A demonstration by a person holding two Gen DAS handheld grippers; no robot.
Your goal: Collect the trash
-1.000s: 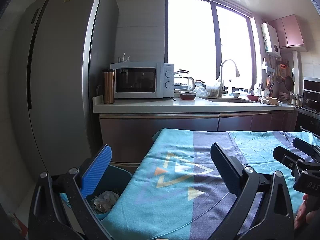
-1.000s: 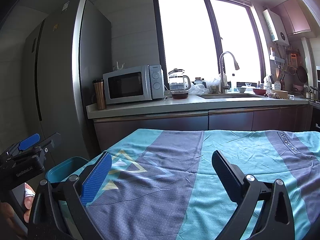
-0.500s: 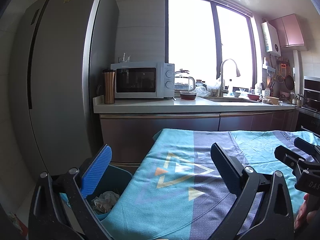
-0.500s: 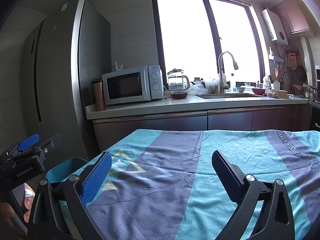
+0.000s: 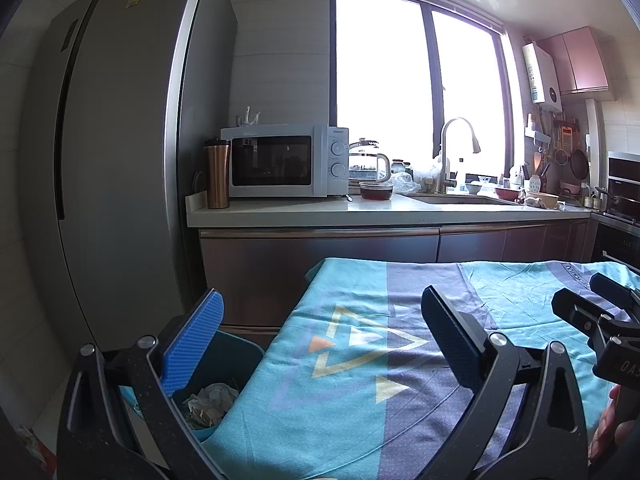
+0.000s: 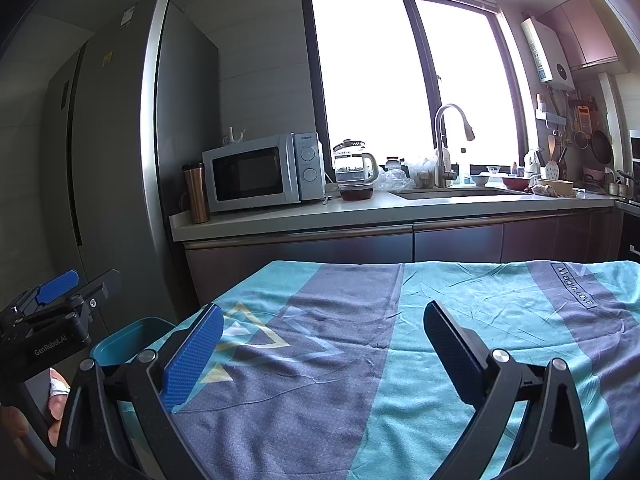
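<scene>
A teal trash bin [image 5: 236, 354] stands on the floor at the table's left edge, with crumpled paper trash [image 5: 212, 398] inside it. The bin's rim also shows in the right wrist view [image 6: 132, 338]. My left gripper [image 5: 320, 334] is open and empty, held over the table's left edge beside the bin. My right gripper [image 6: 320, 334] is open and empty above the cloth-covered table [image 6: 460, 312]. I see no trash on the cloth. Each gripper shows at the edge of the other's view.
A teal and purple cloth [image 5: 360, 380] covers the table. Behind it runs a kitchen counter [image 5: 360, 210] with a microwave [image 5: 280, 162], a copper tumbler [image 5: 218, 174], a kettle and a sink. A tall grey fridge [image 5: 120, 160] stands at left.
Almost nothing differs. Both grippers stay open and empty; the right wrist view has drifted very slightly.
</scene>
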